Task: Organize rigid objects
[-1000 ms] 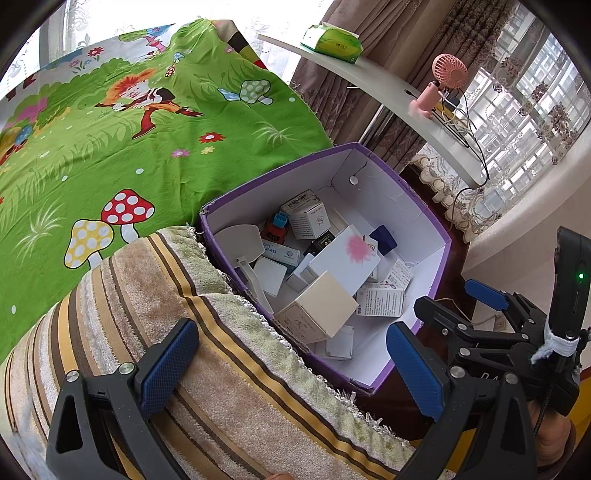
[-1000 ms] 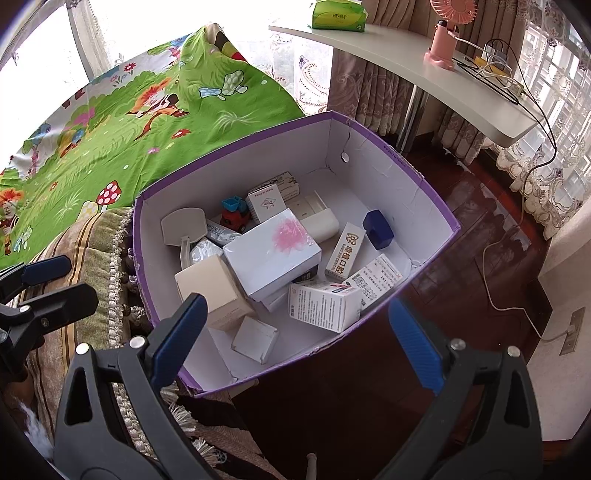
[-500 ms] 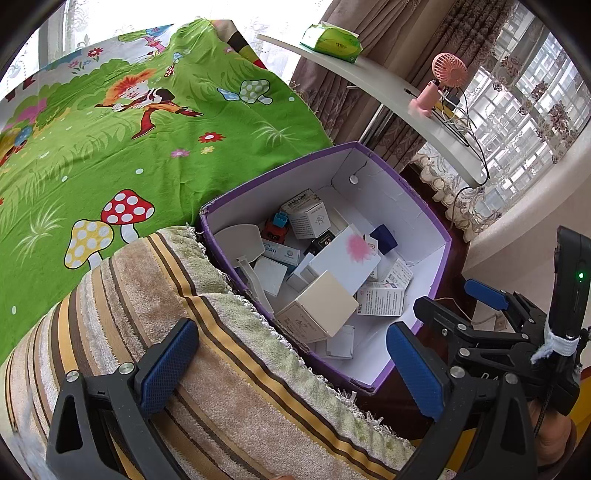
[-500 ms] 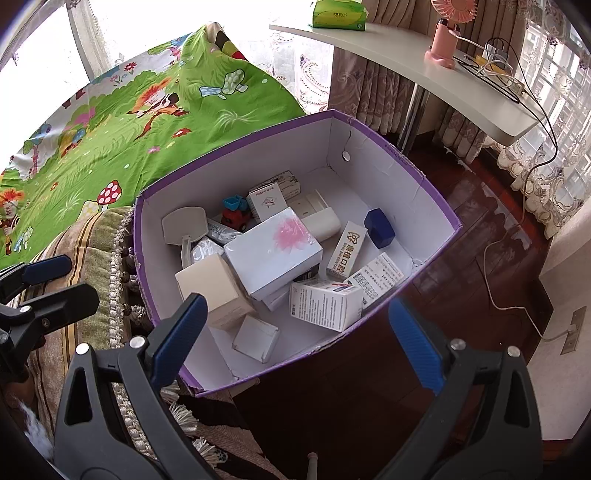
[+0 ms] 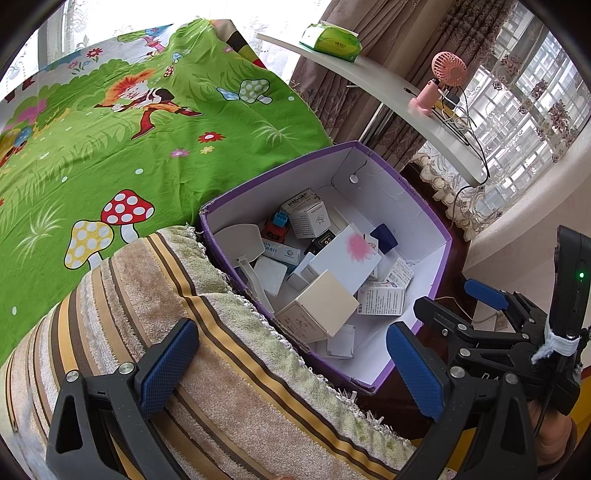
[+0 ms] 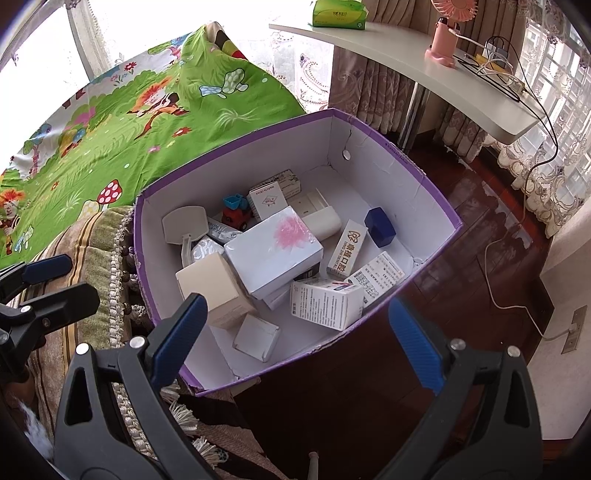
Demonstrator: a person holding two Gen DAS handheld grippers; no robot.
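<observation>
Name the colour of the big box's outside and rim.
Purple, white inside; clearest in the right wrist view.

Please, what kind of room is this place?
Most likely a bedroom in a home. A bed with a cartoon mushroom sheet stands beside a curtained window, a white desk carries a pink fan, and a purple box of small packages sits on the wooden floor.

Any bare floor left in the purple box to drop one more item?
Yes. In the purple box, bare floor shows at the far corner beyond the dark blue block, and along the near wall beside the small flat white box. The middle and left are crowded: the flower-print box lies on others, the beige box against it.
</observation>
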